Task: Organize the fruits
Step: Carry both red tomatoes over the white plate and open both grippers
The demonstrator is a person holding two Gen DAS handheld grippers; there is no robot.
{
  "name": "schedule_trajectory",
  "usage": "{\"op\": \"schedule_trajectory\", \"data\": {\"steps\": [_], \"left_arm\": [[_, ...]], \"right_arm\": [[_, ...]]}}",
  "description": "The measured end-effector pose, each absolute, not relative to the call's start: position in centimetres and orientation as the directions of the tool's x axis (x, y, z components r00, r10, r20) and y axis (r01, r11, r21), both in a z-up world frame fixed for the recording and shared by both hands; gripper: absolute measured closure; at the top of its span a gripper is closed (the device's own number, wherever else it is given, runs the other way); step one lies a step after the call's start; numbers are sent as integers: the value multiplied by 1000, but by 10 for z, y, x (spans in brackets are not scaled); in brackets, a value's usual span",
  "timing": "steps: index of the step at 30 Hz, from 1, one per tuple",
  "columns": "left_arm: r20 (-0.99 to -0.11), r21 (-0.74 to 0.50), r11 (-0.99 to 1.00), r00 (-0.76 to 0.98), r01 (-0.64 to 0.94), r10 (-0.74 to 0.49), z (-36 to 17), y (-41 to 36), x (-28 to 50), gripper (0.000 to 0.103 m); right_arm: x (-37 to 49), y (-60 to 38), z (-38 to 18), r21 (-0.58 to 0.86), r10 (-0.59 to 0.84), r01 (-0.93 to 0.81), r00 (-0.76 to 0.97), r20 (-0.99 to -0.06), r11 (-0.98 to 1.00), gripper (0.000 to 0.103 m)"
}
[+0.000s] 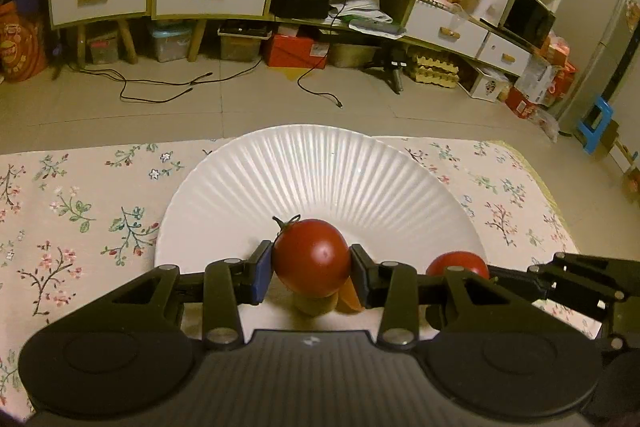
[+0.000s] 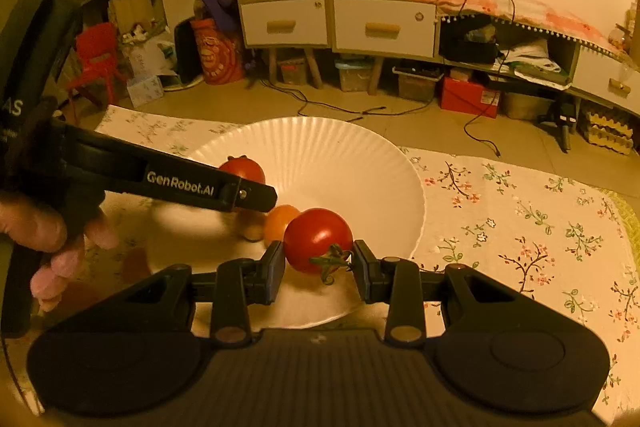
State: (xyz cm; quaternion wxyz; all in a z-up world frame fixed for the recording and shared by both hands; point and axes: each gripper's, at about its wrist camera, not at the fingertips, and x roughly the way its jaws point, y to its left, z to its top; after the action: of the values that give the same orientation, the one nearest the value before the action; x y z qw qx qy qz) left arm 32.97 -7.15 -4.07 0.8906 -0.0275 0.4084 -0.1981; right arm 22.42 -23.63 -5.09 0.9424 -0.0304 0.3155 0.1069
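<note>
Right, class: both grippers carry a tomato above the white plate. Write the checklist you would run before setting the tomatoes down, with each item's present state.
1. Left gripper shut on its tomato: ok.
2. Right gripper shut on its tomato: ok.
3. Both tomatoes over the plate: ok.
4. Bare plate free for landing: ok, its far half is bare.
5. Clear of the orange fruit and pale piece on the plate: cannot tell, they lie close underneath.
6. Grippers apart from each other: ok.

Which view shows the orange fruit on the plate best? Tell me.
The right wrist view: the orange fruit shows rounded and mostly clear on the plate. In the left wrist view only a sliver peeks below the held tomato.
</note>
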Motion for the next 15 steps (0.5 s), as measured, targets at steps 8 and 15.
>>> {"op": "schedule_trajectory", "data": {"steps": [8, 15], "left_arm": [[-708, -220, 912, 586, 347, -394, -39, -76, 340, 64], [-697, -237, 913, 596, 333, -399, -38, -73, 341, 63]], "right_arm": [[232, -238, -52, 7, 179, -221, 771, -612, 975, 70], [233, -233, -53, -5, 173, -222, 771, -614, 975, 68]]}}
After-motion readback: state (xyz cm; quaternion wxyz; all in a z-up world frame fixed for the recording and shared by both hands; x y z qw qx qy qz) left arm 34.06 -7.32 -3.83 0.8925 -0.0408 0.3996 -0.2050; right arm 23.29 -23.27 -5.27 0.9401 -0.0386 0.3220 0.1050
